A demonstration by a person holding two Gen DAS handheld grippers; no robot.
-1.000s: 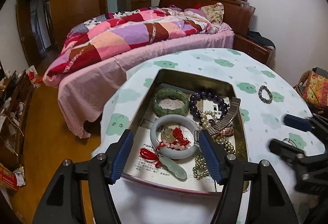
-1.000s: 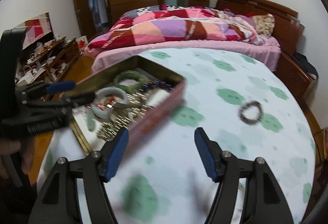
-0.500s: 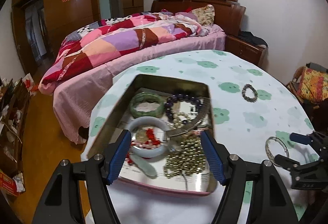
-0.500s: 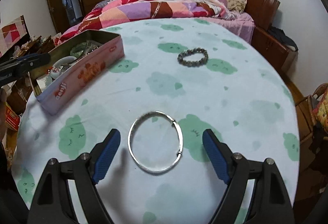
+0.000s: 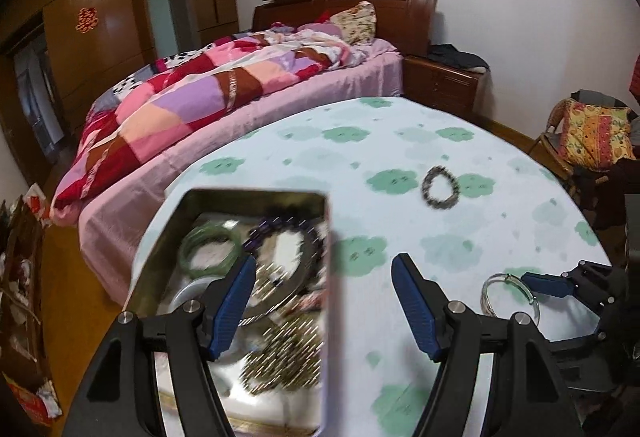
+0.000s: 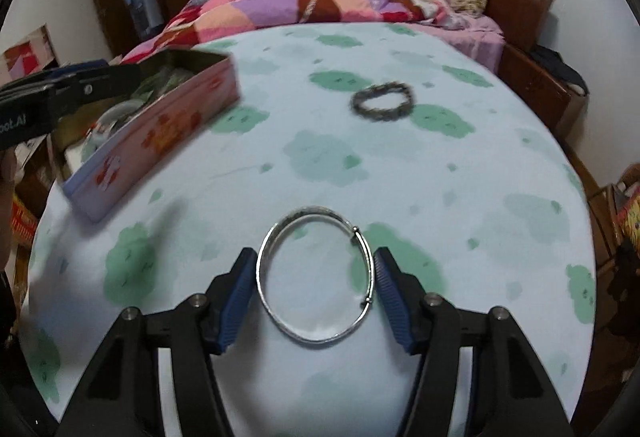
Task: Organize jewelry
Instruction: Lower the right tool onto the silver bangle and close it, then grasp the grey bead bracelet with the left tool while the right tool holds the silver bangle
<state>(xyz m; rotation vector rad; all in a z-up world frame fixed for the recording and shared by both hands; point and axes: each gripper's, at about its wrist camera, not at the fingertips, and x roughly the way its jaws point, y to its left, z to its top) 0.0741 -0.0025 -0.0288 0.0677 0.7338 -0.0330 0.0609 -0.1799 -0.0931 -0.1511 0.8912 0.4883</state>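
Right wrist view: the right tool point(image 6: 316, 279) is pointing down at the round desk point(image 6: 460, 173), its blue ribbed pads flanking a thin silver bangle point(image 6: 316, 279) that is lying flat on the cloth. The jaws have just been closing, and the bangle is sitting between them; the pads are standing right at the ring's left and right edges, though whether they are pressing on the metal cannot be told. The bangle is a slim, shiny wire hoop with two small knots on its right side. Ahead of this tool and slightly right, well apart from it, a dark beaded bracelet point(image 6: 382, 101) is resting on the pale cloth printed with green cloud shapes. Far to the tool's left, an open rectangular tin point(image 6: 160, 141) with pink printed sides is holding more jewelry.

In the left wrist view, the left tool point(image 5: 324, 301) is hanging spread over the tin's right wall point(image 5: 326, 277), gripping nothing. Under its left pad, blurred, a green stone bangle point(image 5: 210, 249), a string of dark purple beads point(image 5: 288, 233) and a heap of small gold-coloured beads point(image 5: 284, 357) are lying inside the tin. To this tool's right, the silver bangle point(image 5: 510, 293) is showing at the right tool's blue tip point(image 5: 544, 284). Beyond the desk, a bed point(image 5: 224, 105) with a patchwork quilt is filling the background.
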